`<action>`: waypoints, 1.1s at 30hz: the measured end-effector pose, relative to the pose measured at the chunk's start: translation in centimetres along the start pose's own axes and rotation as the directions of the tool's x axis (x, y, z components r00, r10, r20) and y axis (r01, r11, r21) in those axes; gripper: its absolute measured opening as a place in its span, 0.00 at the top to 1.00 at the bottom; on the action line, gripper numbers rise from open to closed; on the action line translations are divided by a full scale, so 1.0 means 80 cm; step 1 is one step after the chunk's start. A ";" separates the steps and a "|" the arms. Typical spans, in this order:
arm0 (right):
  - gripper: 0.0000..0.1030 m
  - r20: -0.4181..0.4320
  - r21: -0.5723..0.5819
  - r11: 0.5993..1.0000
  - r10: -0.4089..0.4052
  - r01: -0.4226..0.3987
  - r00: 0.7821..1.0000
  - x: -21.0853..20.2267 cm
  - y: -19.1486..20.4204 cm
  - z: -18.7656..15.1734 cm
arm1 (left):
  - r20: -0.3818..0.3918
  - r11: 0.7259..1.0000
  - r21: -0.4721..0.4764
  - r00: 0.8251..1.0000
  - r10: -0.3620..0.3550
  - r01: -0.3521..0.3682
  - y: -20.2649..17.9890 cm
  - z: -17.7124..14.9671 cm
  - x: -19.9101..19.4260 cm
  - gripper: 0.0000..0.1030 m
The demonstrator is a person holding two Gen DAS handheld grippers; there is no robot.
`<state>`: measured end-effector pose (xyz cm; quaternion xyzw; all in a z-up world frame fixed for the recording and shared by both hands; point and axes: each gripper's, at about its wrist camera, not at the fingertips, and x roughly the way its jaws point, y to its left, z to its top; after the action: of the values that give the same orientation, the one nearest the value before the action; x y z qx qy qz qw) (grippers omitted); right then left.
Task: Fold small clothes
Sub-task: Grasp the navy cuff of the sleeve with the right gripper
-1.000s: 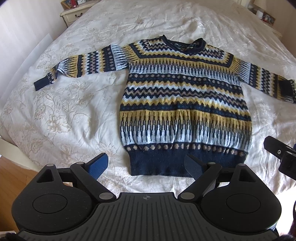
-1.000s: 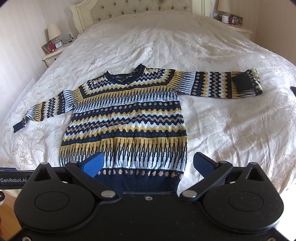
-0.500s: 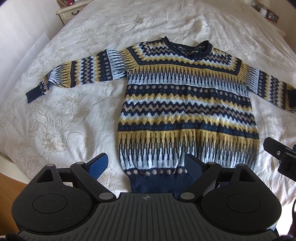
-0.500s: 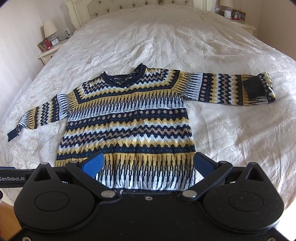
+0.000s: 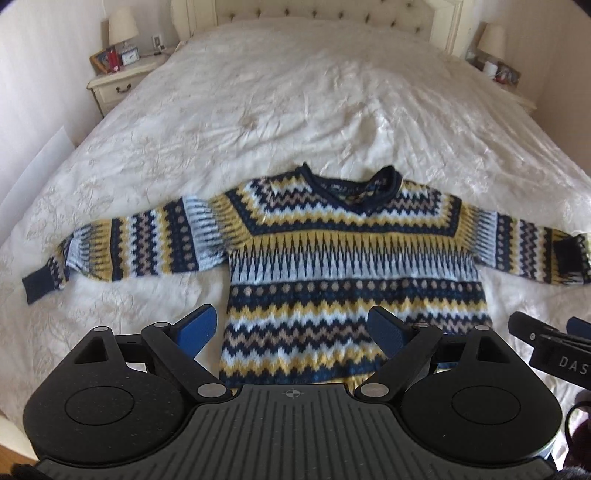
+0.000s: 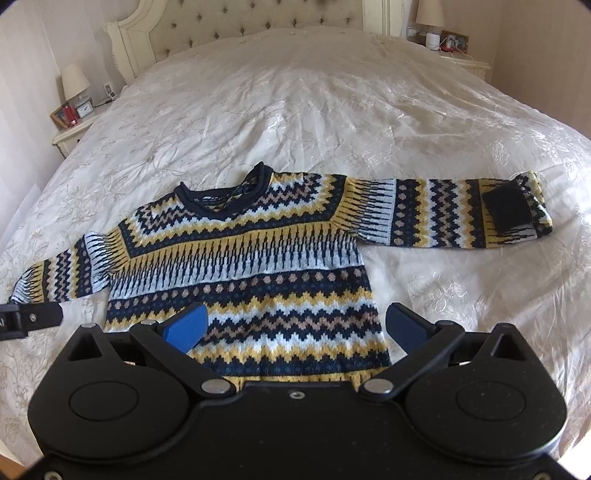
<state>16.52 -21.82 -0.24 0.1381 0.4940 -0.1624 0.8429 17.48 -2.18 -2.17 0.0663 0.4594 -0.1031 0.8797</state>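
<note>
A knitted sweater [image 5: 343, 258] in navy, yellow and pale blue zigzag bands lies flat and face up on the bed, collar away from me, both sleeves spread out; it also shows in the right wrist view [image 6: 243, 266]. Its right sleeve cuff [image 6: 506, 210] is folded back over the sleeve. My left gripper [image 5: 293, 328] is open and empty above the sweater's lower left body. My right gripper [image 6: 295, 325] is open and empty above the lower right body. The sweater's hem is hidden behind both grippers.
The white floral bedspread [image 5: 295, 122] covers a wide bed with a tufted headboard [image 6: 258, 22]. Nightstands with lamps stand at the left [image 5: 118, 77] and right [image 6: 454, 48] of the headboard. The right gripper's edge shows in the left wrist view [image 5: 550, 350].
Both grippers have moved forward over the sweater and tilted up: the hem has dropped out of sight and the headboard has come into view. Both stay open.
</note>
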 end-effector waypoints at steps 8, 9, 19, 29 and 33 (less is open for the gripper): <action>0.02 0.086 0.001 0.985 -0.171 0.171 0.982 0.016 -0.022 0.007 | 0.133 0.991 0.047 0.983 -0.130 0.124 0.000 0.029 0.023 0.13; 0.02 0.093 -0.009 0.979 -0.202 0.203 0.975 0.019 -0.026 0.008 | 0.131 0.990 0.047 0.981 -0.140 0.135 -0.001 0.032 0.027 0.13; 0.22 0.074 -0.123 0.918 -0.372 0.378 0.925 0.079 -0.110 0.041 | 0.029 0.990 -0.040 0.990 -0.135 0.136 -0.015 0.014 0.051 0.13; 0.33 0.080 -0.209 0.879 -0.422 0.429 0.903 0.165 -0.205 0.087 | -0.117 0.979 -0.206 0.993 -0.030 0.005 -0.044 -0.012 0.060 0.14; 0.35 0.081 -0.258 0.868 -0.419 0.425 0.904 0.197 -0.230 0.092 | -0.140 0.972 -0.232 0.990 -0.003 -0.030 -0.064 -0.017 0.061 0.14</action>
<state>22.06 -43.62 -11.92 -0.0910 0.5202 -0.2754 0.8033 17.89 -7.41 -7.10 -0.0276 0.5280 -0.0375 0.8480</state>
